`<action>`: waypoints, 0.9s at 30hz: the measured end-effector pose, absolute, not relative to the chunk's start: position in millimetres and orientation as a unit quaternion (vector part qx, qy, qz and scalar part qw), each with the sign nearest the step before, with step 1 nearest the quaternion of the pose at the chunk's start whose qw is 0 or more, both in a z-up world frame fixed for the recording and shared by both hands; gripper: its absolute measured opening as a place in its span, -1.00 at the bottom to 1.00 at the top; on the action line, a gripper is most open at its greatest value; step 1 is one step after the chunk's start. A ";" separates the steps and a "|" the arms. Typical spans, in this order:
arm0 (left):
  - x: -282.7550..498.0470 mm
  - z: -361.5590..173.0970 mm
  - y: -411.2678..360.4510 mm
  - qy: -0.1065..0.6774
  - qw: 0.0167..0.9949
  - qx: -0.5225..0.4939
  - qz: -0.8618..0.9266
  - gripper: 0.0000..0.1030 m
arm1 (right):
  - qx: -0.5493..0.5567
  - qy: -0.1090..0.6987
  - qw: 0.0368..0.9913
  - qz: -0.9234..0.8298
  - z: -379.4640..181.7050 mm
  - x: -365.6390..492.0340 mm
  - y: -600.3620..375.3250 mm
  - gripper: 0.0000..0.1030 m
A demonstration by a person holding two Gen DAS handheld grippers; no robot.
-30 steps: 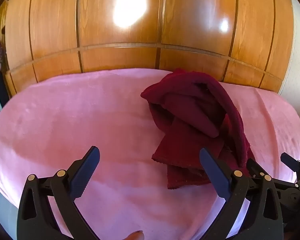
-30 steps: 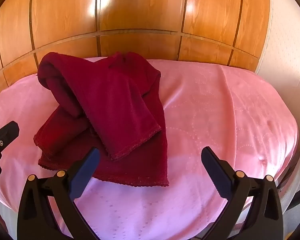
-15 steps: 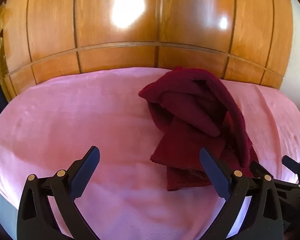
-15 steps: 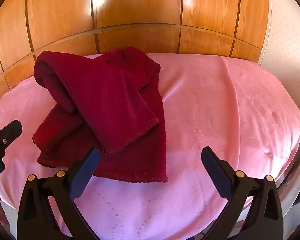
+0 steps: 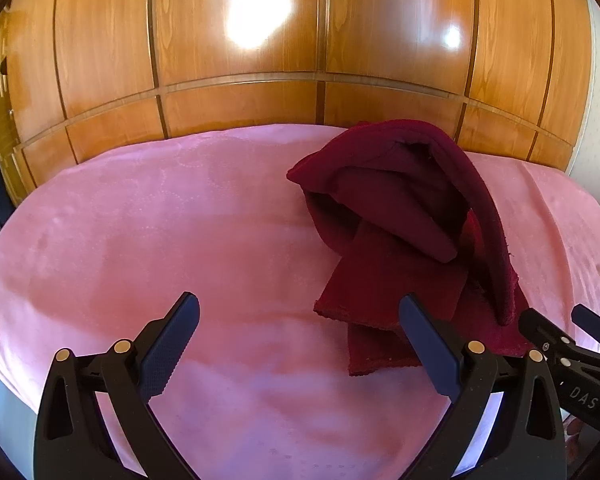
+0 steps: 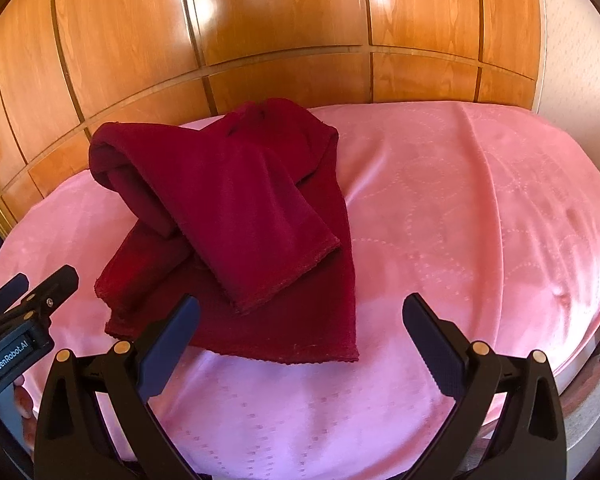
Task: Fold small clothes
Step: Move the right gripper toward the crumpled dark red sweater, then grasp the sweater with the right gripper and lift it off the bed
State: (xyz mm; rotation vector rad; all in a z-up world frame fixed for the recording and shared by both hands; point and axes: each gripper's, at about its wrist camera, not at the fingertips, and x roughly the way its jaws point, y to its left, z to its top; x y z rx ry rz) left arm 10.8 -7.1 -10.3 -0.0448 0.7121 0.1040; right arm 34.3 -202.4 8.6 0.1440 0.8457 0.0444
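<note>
The left hand-held gripper (image 5: 299, 336) is on the left, low over the pink bed cover (image 5: 148, 232). Its two dark fingers (image 5: 172, 344) are spread wide apart and hold nothing. Only bare pink cover shows between them.

A bit to the right lies the dark red cloth (image 5: 400, 240). It sits in a messy heap on the bed, bunched up and partly rolled over itself, not flat. Its near edge is just in front of the left hand-held gripper's right finger. In the right wrist view the dark red cloth (image 6: 236, 216) lies on the left half of the bed, and one stitched edge rests across the flat part under it.

The right hand-held gripper (image 6: 300, 338) is also wide open and holds nothing. Its left finger (image 6: 168, 344) is just above the near edge of the cloth.

Behind the bed stands a shiny wooden wardrobe (image 6: 284, 28) with big panels.
</note>
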 end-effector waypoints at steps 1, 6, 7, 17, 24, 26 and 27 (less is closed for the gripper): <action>11.1 -10.5 -6.1 0.348 0.936 -0.023 0.052 0.92 | 0.077 0.411 0.908 0.026 8.6 35.0 -202.9 0.96; 14.8 -12.2 -4.4 0.348 0.936 -0.017 0.056 0.92 | 0.090 0.409 0.907 0.041 8.8 38.3 -202.4 0.96; 15.9 -12.6 -4.8 0.348 0.936 -0.014 0.056 0.92 | 0.089 0.408 0.908 0.042 9.0 38.2 -202.3 0.96; 18.6 -17.1 1.2 0.350 0.935 -0.006 0.061 0.92 | 0.075 0.384 0.918 0.069 22.1 51.7 -192.7 0.96; 19.9 -16.1 2.1 0.345 0.936 0.000 0.062 0.92 | 0.043 0.383 0.919 0.084 12.5 75.0 -176.8 0.43; 20.1 -17.6 1.6 0.346 0.936 0.005 0.058 0.92 | 0.032 0.392 0.915 0.090 5.7 81.4 -175.5 0.07; 19.4 -18.8 0.6 0.347 0.936 0.007 0.057 0.92 | 0.031 0.397 0.913 0.093 2.5 81.8 -176.0 -0.09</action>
